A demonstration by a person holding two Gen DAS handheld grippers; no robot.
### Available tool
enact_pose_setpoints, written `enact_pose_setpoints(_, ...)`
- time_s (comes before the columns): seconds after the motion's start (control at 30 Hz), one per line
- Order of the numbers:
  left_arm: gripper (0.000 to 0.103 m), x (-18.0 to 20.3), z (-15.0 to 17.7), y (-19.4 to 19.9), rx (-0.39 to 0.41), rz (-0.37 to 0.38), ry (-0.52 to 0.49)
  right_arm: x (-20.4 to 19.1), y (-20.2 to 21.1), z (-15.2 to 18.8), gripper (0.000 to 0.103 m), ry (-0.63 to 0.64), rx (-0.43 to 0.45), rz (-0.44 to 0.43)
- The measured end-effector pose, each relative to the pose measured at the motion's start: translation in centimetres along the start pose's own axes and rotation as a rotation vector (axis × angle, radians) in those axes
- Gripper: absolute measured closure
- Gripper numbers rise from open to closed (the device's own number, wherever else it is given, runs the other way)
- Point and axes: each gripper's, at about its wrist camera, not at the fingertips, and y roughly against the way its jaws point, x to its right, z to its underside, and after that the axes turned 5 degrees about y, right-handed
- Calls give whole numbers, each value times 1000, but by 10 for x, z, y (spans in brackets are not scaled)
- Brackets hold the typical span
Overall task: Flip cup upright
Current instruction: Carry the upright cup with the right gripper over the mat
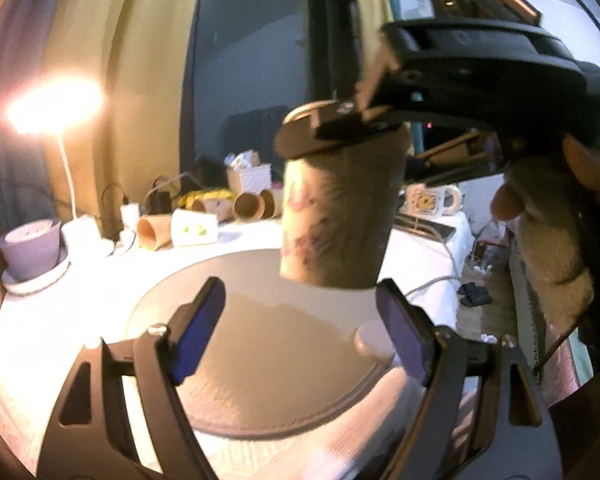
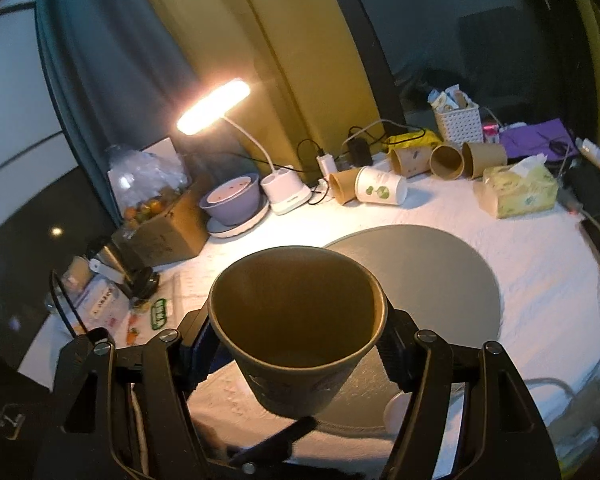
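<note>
The right tongs (image 2: 296, 344) are clamped on the brown paper cup (image 2: 296, 320), held mouth-up in the air above the grey round mat (image 2: 440, 272), so only set-down remains, while the left tongs (image 1: 300, 332) stand apart, empty, below it.

The cup (image 1: 336, 200) is held mouth-up above the grey mat (image 1: 268, 344) by the right tool (image 1: 340, 120), clamped at its rim. The left tool (image 1: 300, 332) is spread wide below, apart from it.
</note>
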Motion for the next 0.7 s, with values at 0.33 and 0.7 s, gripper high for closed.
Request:
enact_pose_setpoints(0.33, 24, -29, 5, -4, -114, -48, 83, 0, -17, -6, 32, 54, 10, 90)
enact_pose_setpoints(0.7, 24, -75, -5, -17, -172, -90, 253, 12, -45, -5, 32, 120, -7, 205)
